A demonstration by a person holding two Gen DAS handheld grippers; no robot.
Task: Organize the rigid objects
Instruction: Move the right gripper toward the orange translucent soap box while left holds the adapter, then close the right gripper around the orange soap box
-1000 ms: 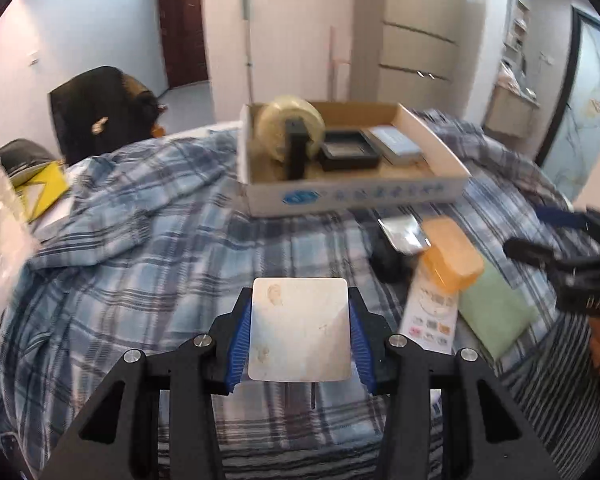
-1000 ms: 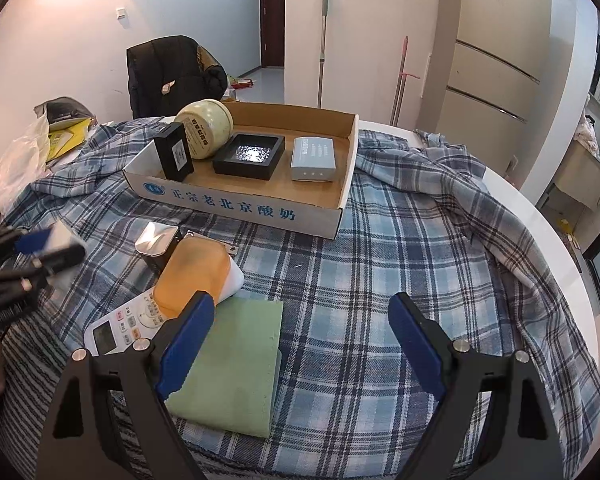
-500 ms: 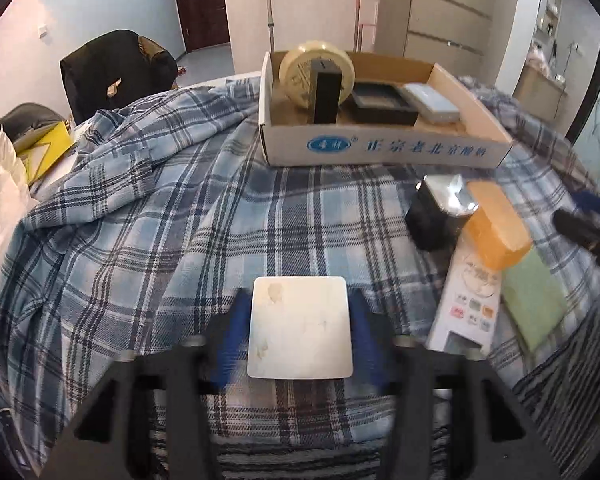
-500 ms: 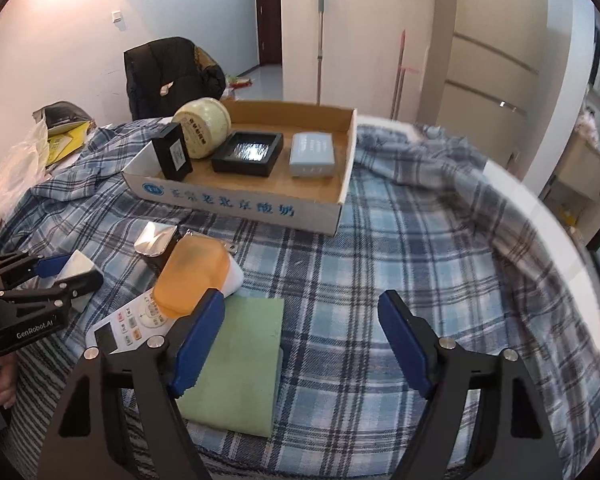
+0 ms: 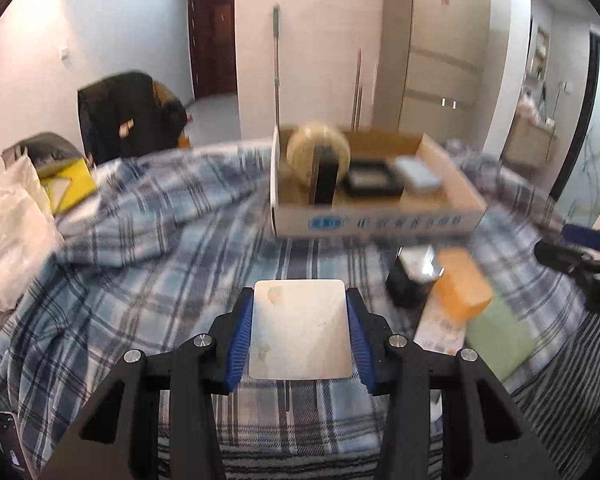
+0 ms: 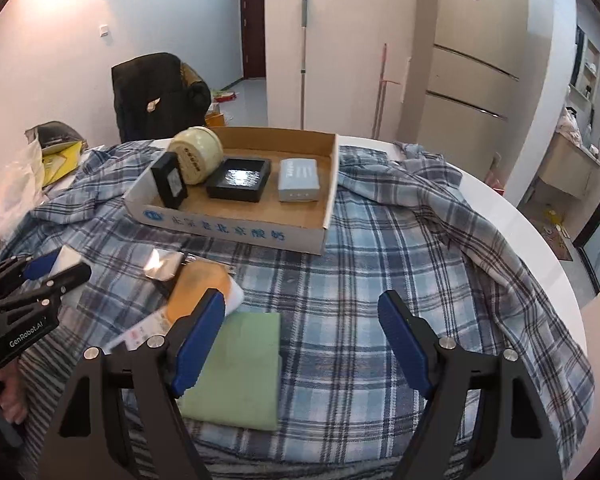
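Between left claw (image 5: 299,338) pads: white plate (image 5: 299,330); right claw (image 6: 302,338) agape.

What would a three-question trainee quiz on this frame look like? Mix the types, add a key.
1. True or false: the left tool is shut on the white plate.
2. How many things lie in the cardboard box? A) two B) four C) six
3. Fill in: the right tool is ____, holding nothing, above the plaid cloth.

Key: 1 true; 2 B, the cream jar, small black box, black tray and grey box; 3 open.
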